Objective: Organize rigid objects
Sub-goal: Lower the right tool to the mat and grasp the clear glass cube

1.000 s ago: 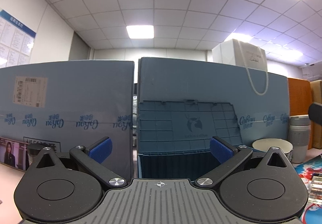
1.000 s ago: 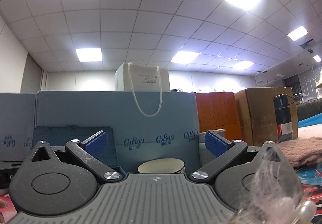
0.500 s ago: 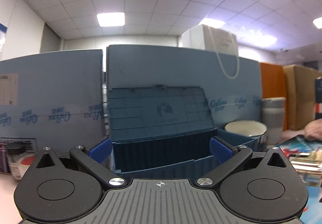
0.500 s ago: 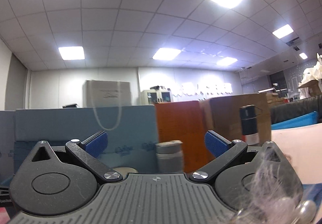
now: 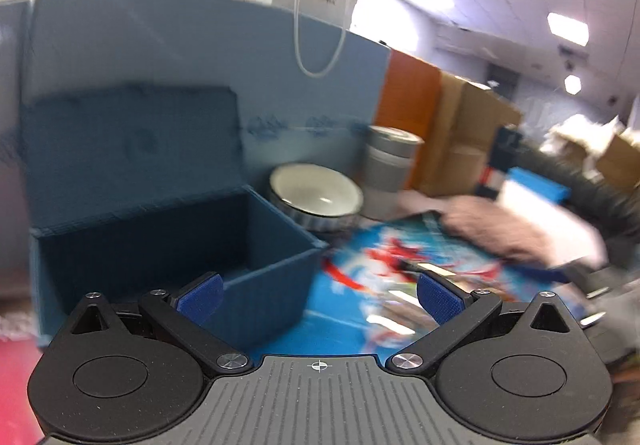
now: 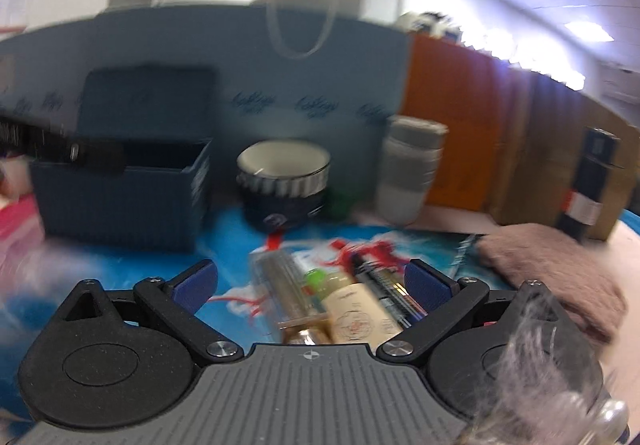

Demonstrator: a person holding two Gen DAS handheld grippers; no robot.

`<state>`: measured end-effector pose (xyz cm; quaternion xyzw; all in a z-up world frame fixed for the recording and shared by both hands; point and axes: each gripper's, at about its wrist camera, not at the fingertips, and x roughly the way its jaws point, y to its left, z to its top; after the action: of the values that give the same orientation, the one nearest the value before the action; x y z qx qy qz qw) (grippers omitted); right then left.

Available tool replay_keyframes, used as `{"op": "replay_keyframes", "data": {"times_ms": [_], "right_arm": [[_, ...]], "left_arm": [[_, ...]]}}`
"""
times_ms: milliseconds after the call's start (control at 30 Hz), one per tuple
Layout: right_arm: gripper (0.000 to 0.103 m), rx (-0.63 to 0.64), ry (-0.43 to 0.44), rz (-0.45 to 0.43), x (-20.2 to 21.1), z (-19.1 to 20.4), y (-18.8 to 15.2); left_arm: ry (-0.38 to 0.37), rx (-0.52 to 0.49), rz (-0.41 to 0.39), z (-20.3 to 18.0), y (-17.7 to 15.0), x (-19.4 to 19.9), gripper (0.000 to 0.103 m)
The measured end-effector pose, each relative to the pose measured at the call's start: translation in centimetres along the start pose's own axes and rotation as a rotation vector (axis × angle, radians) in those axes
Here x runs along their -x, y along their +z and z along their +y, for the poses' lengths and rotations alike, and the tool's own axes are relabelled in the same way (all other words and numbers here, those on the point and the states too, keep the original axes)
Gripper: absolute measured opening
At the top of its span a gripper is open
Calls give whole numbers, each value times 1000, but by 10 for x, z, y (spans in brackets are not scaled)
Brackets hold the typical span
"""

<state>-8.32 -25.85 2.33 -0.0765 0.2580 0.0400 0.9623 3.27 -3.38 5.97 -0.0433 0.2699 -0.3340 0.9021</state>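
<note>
**A:** Small bottles and tubes (image 6: 344, 305): confirm position relative to the right gripper (image 6: 310, 283).

**B:** They lie in a loose cluster on the blue printed mat (image 6: 224, 249), directly ahead of and between the spread fingers. Nothing is clamped. A cream-labelled bottle (image 6: 356, 319) is nearest the centre line; a clear tube (image 6: 280, 281) lies just left of it and a dark pen-like item (image 6: 384, 285) just right. Motion blur prevents finer identification.

**A:** Left gripper (image 5: 319, 296) status?

**B:** Fingers apart, empty. It hangs just beside the near right corner of the open blue storage box (image 5: 264, 277), lid raised behind.

**A:** Recommended procedure for the pick?

**B:** Judgement only: select one item, align the fingers across its narrow axis, descend until the pads straddle it, then close. The items touch one another, so a centred approach risks pinching two.

**A:** Surroundings?

**B:** A bowl (image 6: 284, 169) and a grey cup (image 6: 412, 173) stand beyond the mat; a pink cloth (image 6: 552, 269) lies to the right.
</note>
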Motion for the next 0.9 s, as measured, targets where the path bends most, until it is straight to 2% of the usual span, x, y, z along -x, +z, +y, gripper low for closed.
{"op": "replay_keyframes", "data": {"times_ms": [100,167,200,333,500,600,700,800,900], "right_arm": [[94,52,66,98,-28,11,15],[88,71,71,154,-47,14,23],[86,77,68,178,-55,16,26],[69,76,48,267,-86,18,40],[68,66,47,356,-112,14,51],[55,80,38,409,-123,14,52],[42,65,45,424,-124,15,51],[41,62,18,416,-122,20,51],[40,38,4,371,-109,23,51]], "left_arm": [[-18,33,-24,11,2,11,103],[-12,55,-36,22,4,17,103],[-9,73,-45,28,8,21,103],[17,148,-71,52,14,29,103],[36,193,-87,75,22,39,103],[40,214,-97,84,24,42,103],[45,240,-103,93,25,42,103],[52,263,-104,103,25,45,103],[59,281,-108,108,24,45,103]]}}
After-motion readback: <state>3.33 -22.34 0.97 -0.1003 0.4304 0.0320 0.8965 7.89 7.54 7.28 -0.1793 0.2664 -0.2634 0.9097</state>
